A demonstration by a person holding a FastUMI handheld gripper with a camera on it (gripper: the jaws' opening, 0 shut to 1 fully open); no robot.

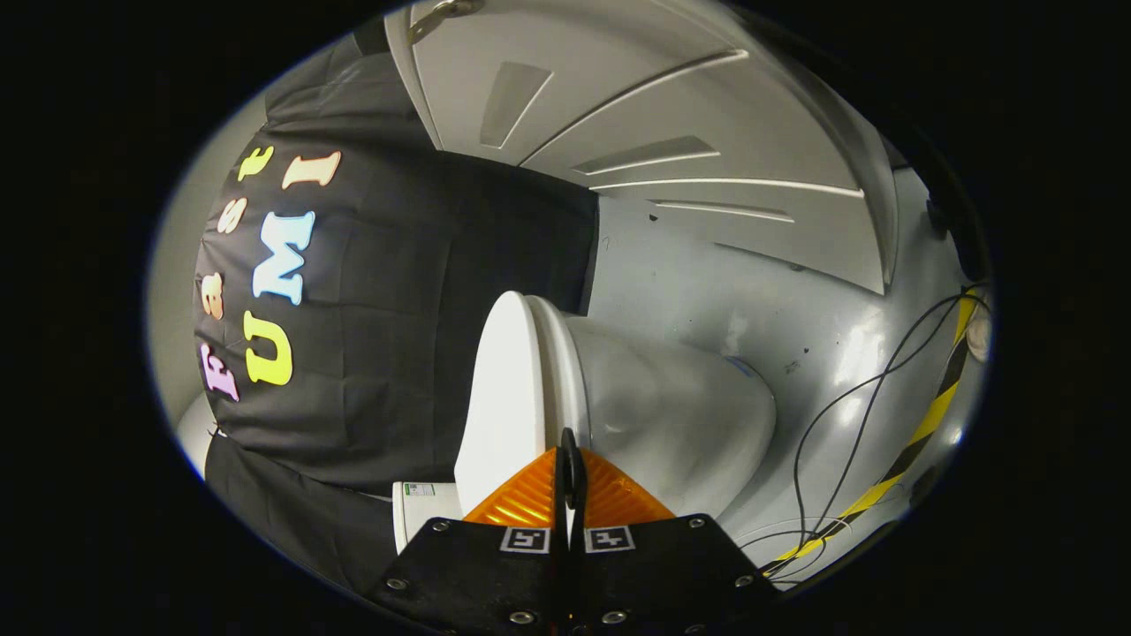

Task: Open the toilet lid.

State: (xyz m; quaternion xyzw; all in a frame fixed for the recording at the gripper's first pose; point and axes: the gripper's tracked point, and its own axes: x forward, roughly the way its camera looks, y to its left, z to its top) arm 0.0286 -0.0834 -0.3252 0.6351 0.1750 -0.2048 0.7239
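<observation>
The gripper [571, 459] has its two fingers pressed together with nothing between them — clenched on air. Just ahead of the tips, at about twelve o'clock, sits the toilet [654, 406], seen rolled sideways by the camera's tilt. Its lid [504, 397] lies at eleven o'clock from the tips and seems to be down against the seat, though the angle makes that hard to confirm. Beyond, at one o'clock, stands a white panelled door [671, 132]; black cables [848, 397] trail over the grey floor [707, 283] at three o'clock.
</observation>
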